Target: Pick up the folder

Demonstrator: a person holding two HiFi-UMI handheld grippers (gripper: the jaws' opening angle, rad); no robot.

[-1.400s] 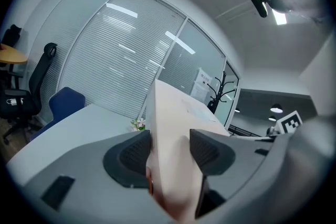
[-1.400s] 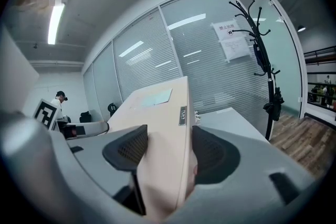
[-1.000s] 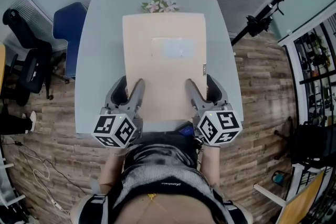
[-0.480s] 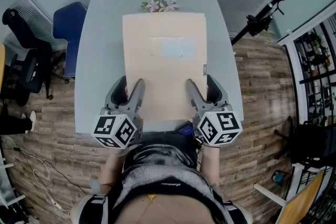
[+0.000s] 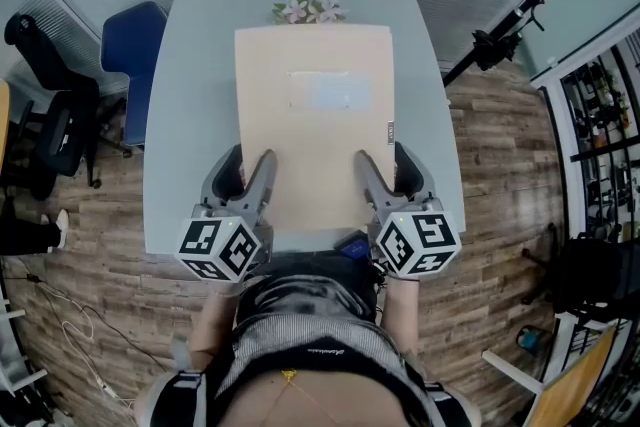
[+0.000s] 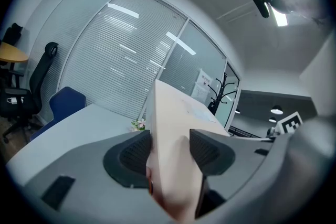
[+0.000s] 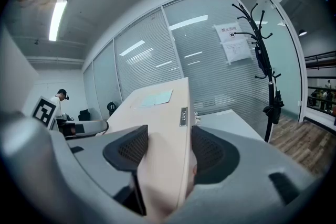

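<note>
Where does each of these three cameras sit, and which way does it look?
Head view: on the person's head, looking steeply down at the table and folder; shows left claw, right claw and torso.
Left gripper view: on the left claw, looking along its jaws towards the blinds; shows both jaws gripping the folder.
Right gripper view: on the right claw, facing likewise; shows its jaws gripping the folder.
Shared: both gripper views see the folder and blinds.

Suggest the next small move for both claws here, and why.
Likely raise both claws together, evenly: left claw and right claw each pinch a near corner of the folder over the table, so uneven lifting could twist it.
</note>
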